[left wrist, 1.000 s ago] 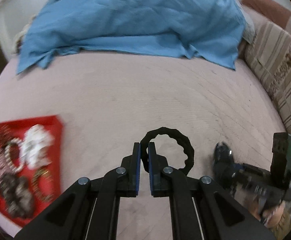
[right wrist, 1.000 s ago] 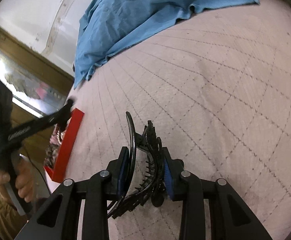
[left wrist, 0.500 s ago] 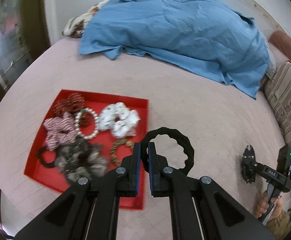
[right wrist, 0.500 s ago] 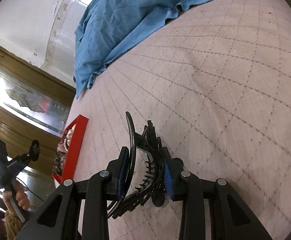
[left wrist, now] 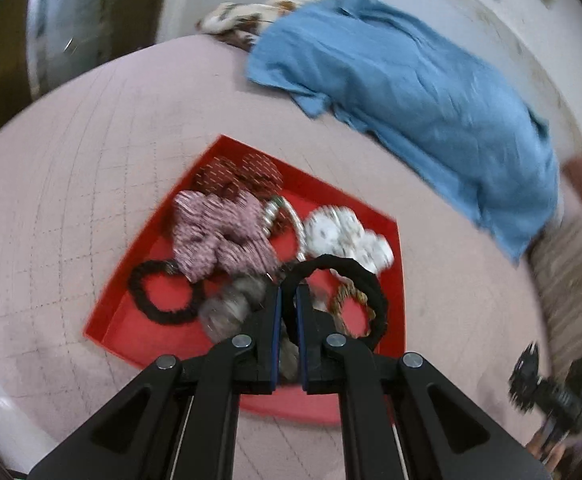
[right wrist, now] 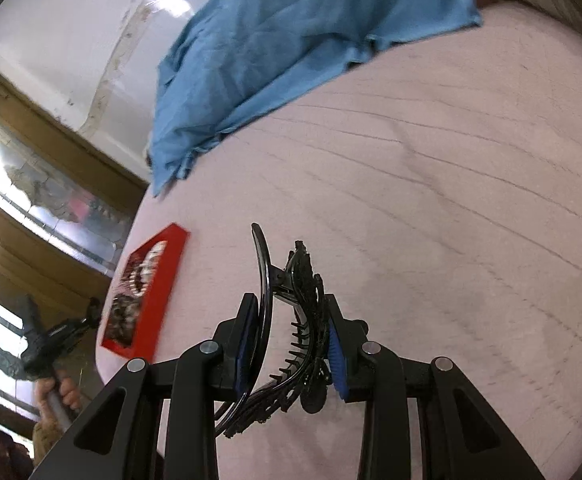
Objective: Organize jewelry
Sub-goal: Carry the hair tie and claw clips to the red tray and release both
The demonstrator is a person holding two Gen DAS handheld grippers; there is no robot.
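Note:
My left gripper (left wrist: 288,300) is shut on a black hair tie (left wrist: 365,280) and holds it above the near right part of a red tray (left wrist: 139,332). The tray holds a pink striped scrunchie (left wrist: 215,232), a white scrunchie (left wrist: 347,236), another black hair tie (left wrist: 159,292), a grey scrunchie (left wrist: 231,304) and a gold ring-shaped piece (left wrist: 351,300). My right gripper (right wrist: 291,320) is shut on a black hair claw clip (right wrist: 303,304) above the pink bedcover. The red tray also shows in the right wrist view (right wrist: 159,284), to the left.
A blue cloth (left wrist: 411,80) lies at the back of the pink quilted bed (left wrist: 71,160); it also shows in the right wrist view (right wrist: 291,40). A striped cushion (left wrist: 571,272) lies at the right. The right gripper with its clip appears in the left wrist view (left wrist: 531,384).
My left gripper has swung left with the black hair tie, from over bare bedcover to over the red tray. The right gripper still holds the claw clip and has tilted a little.

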